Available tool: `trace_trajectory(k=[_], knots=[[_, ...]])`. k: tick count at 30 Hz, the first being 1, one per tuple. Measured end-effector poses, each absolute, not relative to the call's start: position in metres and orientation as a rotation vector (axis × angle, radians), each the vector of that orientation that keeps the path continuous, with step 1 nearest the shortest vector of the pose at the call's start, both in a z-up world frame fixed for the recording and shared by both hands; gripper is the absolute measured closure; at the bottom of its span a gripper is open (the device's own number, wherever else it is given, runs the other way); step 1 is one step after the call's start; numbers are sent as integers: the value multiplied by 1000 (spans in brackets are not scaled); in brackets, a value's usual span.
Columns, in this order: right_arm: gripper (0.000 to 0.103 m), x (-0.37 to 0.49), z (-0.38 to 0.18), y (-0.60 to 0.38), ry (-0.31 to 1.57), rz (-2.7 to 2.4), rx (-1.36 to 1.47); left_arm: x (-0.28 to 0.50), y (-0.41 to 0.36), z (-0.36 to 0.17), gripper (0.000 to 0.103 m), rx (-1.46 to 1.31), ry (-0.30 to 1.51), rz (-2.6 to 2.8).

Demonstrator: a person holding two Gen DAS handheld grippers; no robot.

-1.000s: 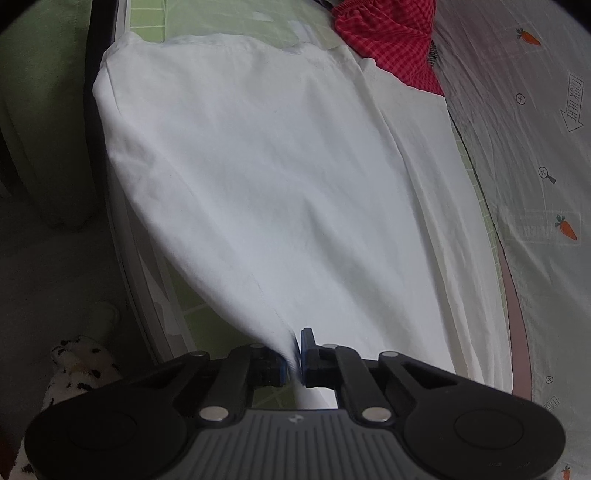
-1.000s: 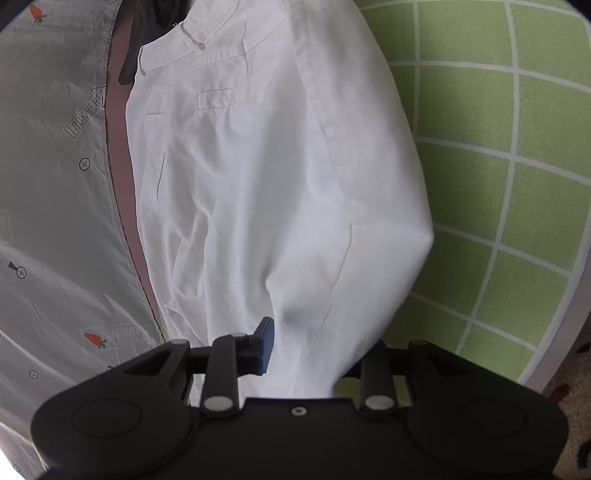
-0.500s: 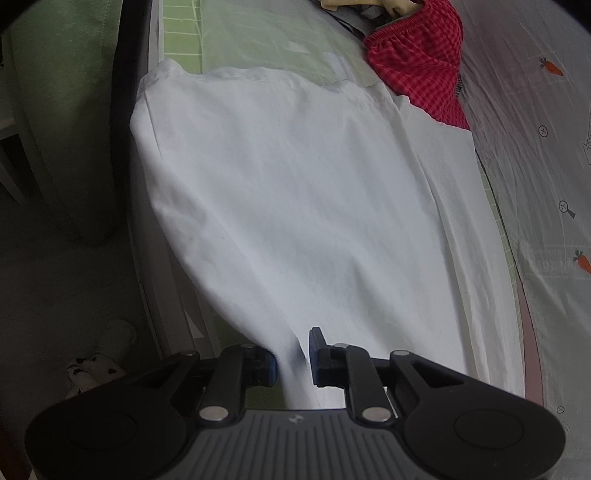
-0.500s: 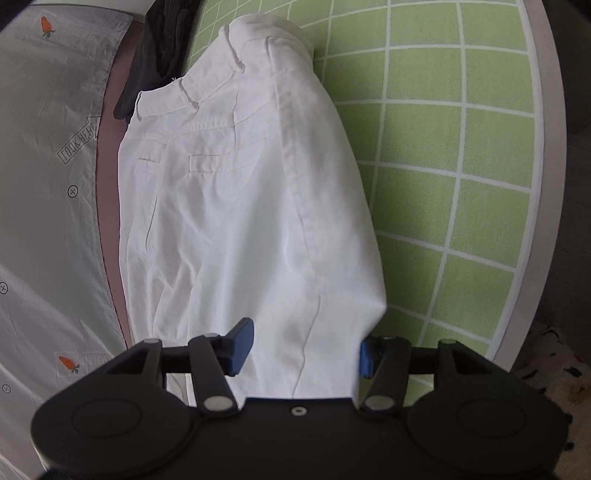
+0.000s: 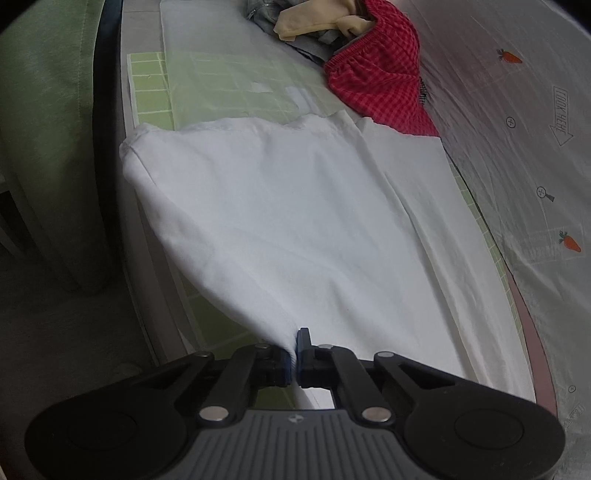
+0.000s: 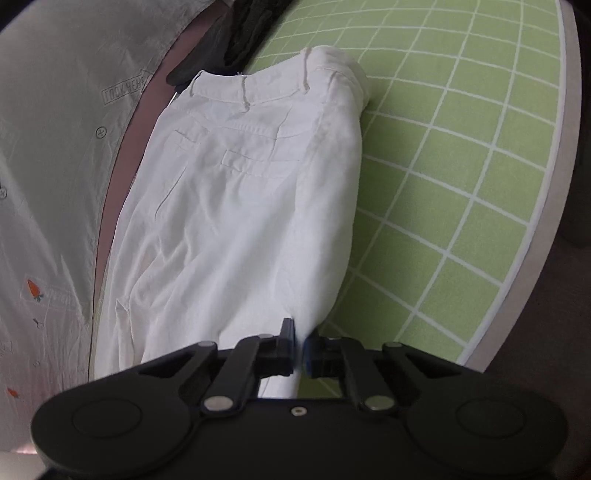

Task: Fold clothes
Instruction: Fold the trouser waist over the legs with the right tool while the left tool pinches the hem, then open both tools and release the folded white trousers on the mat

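Note:
White trousers [image 5: 295, 221] lie lengthwise on a green grid mat [image 5: 155, 85]. In the left wrist view the leg end fans out ahead, and my left gripper [image 5: 295, 356] is shut on a pinch of the white cloth, lifting its near edge. In the right wrist view the waistband with belt loops and back pockets [image 6: 258, 122] lies at the far end. My right gripper [image 6: 300, 349] is shut on the trousers' edge near their middle, beside the mat [image 6: 461, 184].
A red checked garment [image 5: 380, 77] and a heap of beige and grey clothes [image 5: 317, 22] lie beyond the trousers. A pale carrot-print sheet [image 5: 535, 147] runs along one side. Dark clothing [image 6: 229, 40] sits past the waistband. The table's edge [image 6: 535, 236] drops off.
Both grippers stood open around the cloth half a second ago and have now shut on it. The views have pulled back, so more of the trousers and mat show.

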State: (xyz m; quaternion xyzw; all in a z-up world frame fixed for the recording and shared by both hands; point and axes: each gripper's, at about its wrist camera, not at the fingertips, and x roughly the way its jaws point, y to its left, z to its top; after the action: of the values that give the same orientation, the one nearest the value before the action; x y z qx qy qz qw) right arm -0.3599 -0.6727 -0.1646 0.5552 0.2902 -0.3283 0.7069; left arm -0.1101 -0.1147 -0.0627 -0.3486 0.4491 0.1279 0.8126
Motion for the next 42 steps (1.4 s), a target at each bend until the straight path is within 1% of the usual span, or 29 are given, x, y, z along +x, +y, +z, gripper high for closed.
trace_trajectory(k=[3, 6, 9, 12, 18, 24, 26, 29, 30, 31, 32, 33, 34, 35, 36, 37, 38, 39, 42], knots=[[100, -382, -157, -667, 643, -703, 1254, -128, -100, -54, 100, -741, 977, 287], [100, -375, -140, -661, 618, -683, 1210, -149, -91, -32, 100, -689, 979, 297], [100, -368, -123, -656, 593, -663, 1165, -161, -83, -4, 99, -678, 934, 310], [100, -361, -106, -651, 567, -643, 1121, -151, -89, 18, 99, -605, 857, 303], [100, -347, -71, -640, 514, -603, 1033, -94, -117, 41, 99, -491, 736, 220], [100, -297, -30, -656, 385, -576, 949, -29, -139, 63, 99, -460, 661, 126], [100, -262, -21, -671, 350, -570, 897, 14, -157, 69, 99, -464, 632, 94], [99, -199, -13, -701, 291, -582, 838, 105, -199, 76, 99, -461, 585, 8], [98, -177, -9, -712, 269, -588, 819, 137, -214, 78, 97, -459, 569, -17], [92, -143, -1, -727, 232, -601, 803, 170, -234, 76, 91, -455, 555, -33], [85, -114, 3, -738, 215, -609, 779, 202, -253, 74, 87, -447, 551, -48], [59, -97, 0, -742, 242, -642, 775, 226, -265, 68, 77, -439, 572, -64], [44, -80, -2, -745, 270, -674, 771, 242, -274, 64, 67, -454, 607, -79], [45, -65, -4, -746, 296, -703, 766, 252, -279, 59, 64, -469, 632, -95], [44, -68, -10, -734, 312, -710, 756, 251, -278, 53, 59, -485, 636, -116], [39, -70, -15, -721, 328, -716, 746, 247, -277, 47, 47, -493, 639, -134], [35, -74, -21, -709, 348, -727, 735, 238, -271, 38, 39, -480, 644, -139], [27, -81, -30, -695, 387, -761, 717, 226, -260, 25, 32, -466, 663, -125], [26, -107, -61, -664, 500, -880, 707, 197, -226, -15, 32, -421, 769, -45]])
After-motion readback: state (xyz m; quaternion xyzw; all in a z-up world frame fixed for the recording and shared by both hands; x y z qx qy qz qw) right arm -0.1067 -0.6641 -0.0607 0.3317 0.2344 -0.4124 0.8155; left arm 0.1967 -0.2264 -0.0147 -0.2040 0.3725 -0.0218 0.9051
